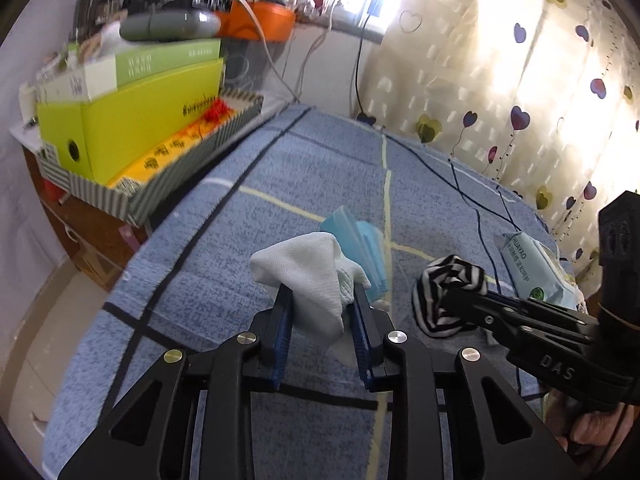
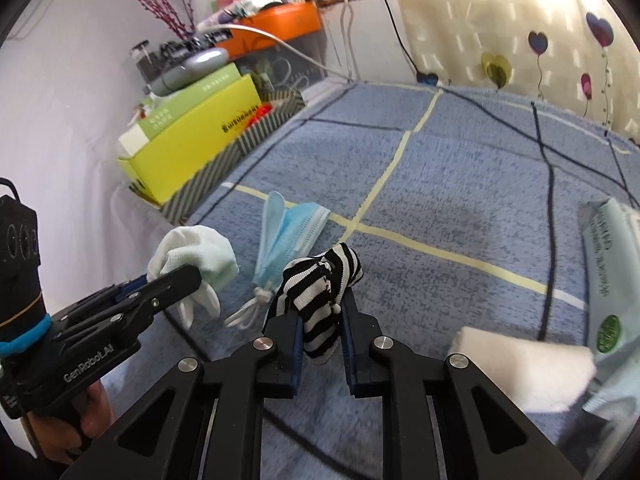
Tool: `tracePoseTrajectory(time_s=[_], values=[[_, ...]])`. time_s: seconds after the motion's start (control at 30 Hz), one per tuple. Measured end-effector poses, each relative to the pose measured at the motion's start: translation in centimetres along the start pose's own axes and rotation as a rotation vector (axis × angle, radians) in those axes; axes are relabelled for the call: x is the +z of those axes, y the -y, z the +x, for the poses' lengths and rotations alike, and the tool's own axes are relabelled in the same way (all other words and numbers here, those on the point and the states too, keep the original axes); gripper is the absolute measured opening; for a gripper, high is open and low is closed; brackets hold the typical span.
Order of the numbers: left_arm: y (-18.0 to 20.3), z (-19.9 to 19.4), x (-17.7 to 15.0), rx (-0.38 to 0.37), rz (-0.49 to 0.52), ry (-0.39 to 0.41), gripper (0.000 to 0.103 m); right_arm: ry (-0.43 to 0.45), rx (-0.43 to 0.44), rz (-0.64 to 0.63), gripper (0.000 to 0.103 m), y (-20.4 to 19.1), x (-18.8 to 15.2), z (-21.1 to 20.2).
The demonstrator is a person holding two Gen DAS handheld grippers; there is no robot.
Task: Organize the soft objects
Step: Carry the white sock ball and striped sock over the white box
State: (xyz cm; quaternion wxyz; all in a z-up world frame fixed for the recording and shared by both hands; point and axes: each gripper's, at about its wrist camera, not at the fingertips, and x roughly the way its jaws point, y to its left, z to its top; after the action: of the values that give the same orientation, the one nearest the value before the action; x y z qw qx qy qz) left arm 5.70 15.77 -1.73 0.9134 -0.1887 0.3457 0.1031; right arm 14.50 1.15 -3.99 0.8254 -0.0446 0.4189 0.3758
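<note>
Two tongs are in view: the left tongs (image 1: 320,300) and the right tongs (image 2: 322,312). Each pair of tongs pinches one soft item: one white glove (image 1: 308,272) and one black-and-white striped sock (image 2: 320,284).

On the bed (image 2: 460,184) lie one bunch of blue face masks (image 2: 288,232), too overlapped to count singly, one pack of wet wipes (image 2: 612,264) and one white folded cloth (image 2: 524,372).

Beside the bed there is one striped tray (image 1: 192,168) holding one yellow-green box (image 1: 132,128), with one green box (image 1: 168,60) stacked on it and one grey case (image 1: 168,26) on top. Behind stands one orange box (image 1: 264,22). One heart-patterned curtain (image 1: 520,80) hangs at the back.
</note>
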Motion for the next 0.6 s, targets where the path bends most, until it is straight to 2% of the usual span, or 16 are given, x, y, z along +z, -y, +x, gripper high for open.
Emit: tracePoseTrajectory(time_s=[0.2, 0.6], values=[[2.4, -2.6, -0.5, 0.026, 0.050, 0.044, 0.028, 0.066, 0.000, -0.024, 0.015, -0.5, -1.1, -4.1], [7.3, -5.0, -1.1, 0.014, 0.132, 0.080, 0.028, 0.173, -0.016, -0.037, 0.015, 0.5, -3.2, -10.9]])
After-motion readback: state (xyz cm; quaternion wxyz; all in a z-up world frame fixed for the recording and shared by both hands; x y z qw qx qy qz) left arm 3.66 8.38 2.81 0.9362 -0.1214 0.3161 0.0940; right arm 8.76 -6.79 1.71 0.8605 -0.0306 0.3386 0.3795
